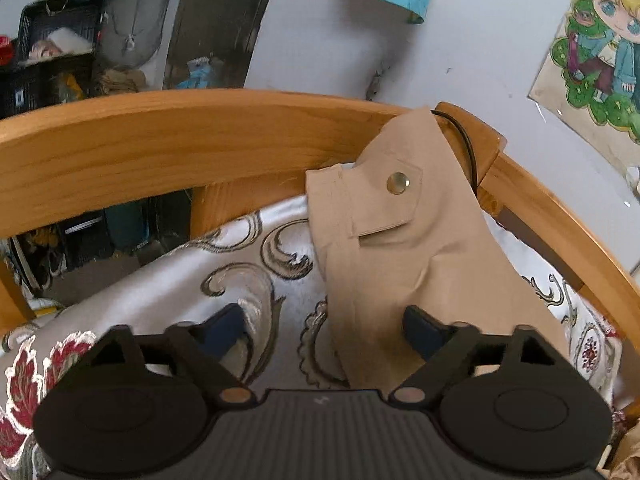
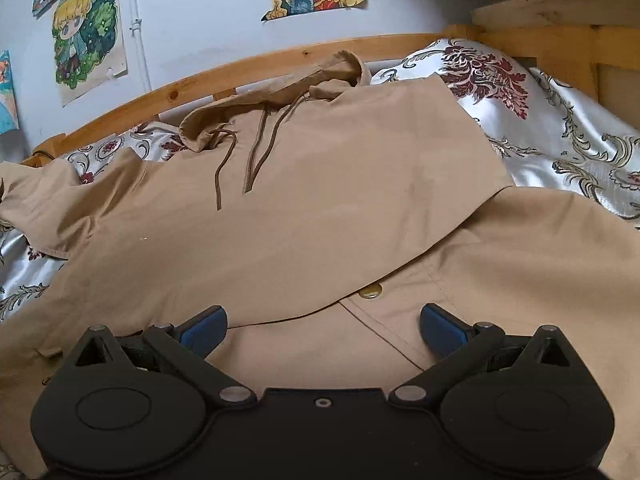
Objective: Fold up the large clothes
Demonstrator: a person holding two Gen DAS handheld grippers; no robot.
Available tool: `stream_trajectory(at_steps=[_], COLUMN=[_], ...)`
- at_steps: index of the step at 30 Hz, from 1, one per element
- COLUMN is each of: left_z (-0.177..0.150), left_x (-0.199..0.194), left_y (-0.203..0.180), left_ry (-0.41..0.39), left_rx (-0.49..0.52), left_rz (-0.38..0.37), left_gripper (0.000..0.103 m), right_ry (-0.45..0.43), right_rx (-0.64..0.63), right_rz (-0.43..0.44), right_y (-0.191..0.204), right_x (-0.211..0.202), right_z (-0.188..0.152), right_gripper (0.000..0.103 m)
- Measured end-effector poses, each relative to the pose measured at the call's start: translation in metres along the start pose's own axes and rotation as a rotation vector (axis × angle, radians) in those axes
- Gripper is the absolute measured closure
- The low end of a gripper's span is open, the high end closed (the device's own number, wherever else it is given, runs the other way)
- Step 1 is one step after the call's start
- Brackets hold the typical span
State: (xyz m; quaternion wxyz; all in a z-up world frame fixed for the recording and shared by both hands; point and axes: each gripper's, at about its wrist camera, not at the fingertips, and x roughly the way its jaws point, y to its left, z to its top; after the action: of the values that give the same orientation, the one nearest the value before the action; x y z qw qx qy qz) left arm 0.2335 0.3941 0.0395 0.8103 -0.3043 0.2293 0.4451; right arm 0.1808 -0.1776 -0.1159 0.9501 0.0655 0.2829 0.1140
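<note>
Beside bed rail (image 1: 160,140), jacket sleeve (image 1: 408,248), cable (image 1: 466,140)

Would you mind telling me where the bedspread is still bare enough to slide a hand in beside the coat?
Bare bedspread lies left of the coat sleeve, below the wooden rail. Another patch lies right of the coat, near the headboard. The middle is crowded: the coat and its hood cover it.

My left camera looked low along my jaws at the bed's corner rail (image 1: 168,136), close to a tan sleeve (image 1: 404,248), my right camera faced the wall over the same coat (image 2: 304,208) and bedspread (image 2: 560,128)
</note>
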Motion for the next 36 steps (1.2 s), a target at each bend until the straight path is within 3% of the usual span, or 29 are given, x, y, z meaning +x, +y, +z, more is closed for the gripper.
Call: stream_trajectory(at_steps=[1,2,3,6,8,12,16,20,23,25,26,27,28,29,32,36], left_z=[-0.001,0.0,-0.001,0.0,-0.002,-0.016,-0.046,-0.098,-0.144,-0.171,-0.184,-0.197,-0.21,-0.222,-0.245,-0.253], left_x=[-0.001,0.001,0.001,-0.009,-0.028,-0.086,-0.155,-0.214,-0.239,-0.243,-0.244,-0.244,-0.245,-0.245,-0.242,-0.234], left_y=[-0.003,-0.007,-0.011,-0.019,-0.029,-0.065,-0.106,-0.141,-0.159,-0.165,-0.165,-0.164,-0.163,-0.16,-0.15,-0.121], left_ry=[0.007,0.021,0.031,-0.011,-0.09,-0.297,-0.439,-0.443,-0.346,-0.239,-0.183,-0.127,-0.091,-0.074,-0.017,-0.022], left_rx=[0.019,0.03,0.032,0.017,0.042,0.232,0.44,0.686,0.853,0.933,0.972,1.012,1.054,1.092,1.196,1.231], left_rz=[0.0,-0.007,-0.025,-0.052,-0.071,-0.162,-0.406,-0.705,-0.876,-0.959,-1.009,-1.049,-1.07,-1.079,-1.067,-0.973], left_gripper=[0.042,0.071,0.087,0.095,0.097,0.097,0.097,0.097,0.094,0.086,0.076,0.053,0.043,0.034,0.032,0.022], right_ry=[0.002,0.002,0.003,0.005,0.005,0.008,0.011,-0.051,-0.184,-0.263,-0.291,-0.307,-0.312,-0.309,-0.285,-0.278], right_rx=[-0.003,-0.006,-0.007,-0.004,-0.003,-0.005,-0.007,0.057,0.133,0.149,0.158,0.168,0.178,0.188,0.229,0.232], right_rz=[-0.001,-0.001,-0.001,0.001,0.004,0.003,0.002,-0.024,-0.089,-0.138,-0.155,-0.167,-0.179,-0.189,-0.203,-0.183], right_y=[0.0,0.0,0.001,-0.001,-0.002,-0.002,-0.002,-0.008,-0.02,-0.027,-0.031,-0.035,-0.038,-0.041,-0.048,-0.047], right_x=[0.0,0.001,0.001,0.002,0.002,0.001,0.001,-0.012,-0.037,-0.049,-0.054,-0.056,-0.058,-0.058,-0.056,-0.055], right_z=[-0.001,-0.001,-0.001,-0.001,0.0,0.0,0.0,0.004,0.017,0.027,0.03,0.033,0.034,0.034,0.031,0.03], right_gripper=[0.001,0.001,0.001,0.001,0.001,0.001,0.001,0.002,0.002,0.001,0.001,0.001,0.001,0.001,0.001,0.001])
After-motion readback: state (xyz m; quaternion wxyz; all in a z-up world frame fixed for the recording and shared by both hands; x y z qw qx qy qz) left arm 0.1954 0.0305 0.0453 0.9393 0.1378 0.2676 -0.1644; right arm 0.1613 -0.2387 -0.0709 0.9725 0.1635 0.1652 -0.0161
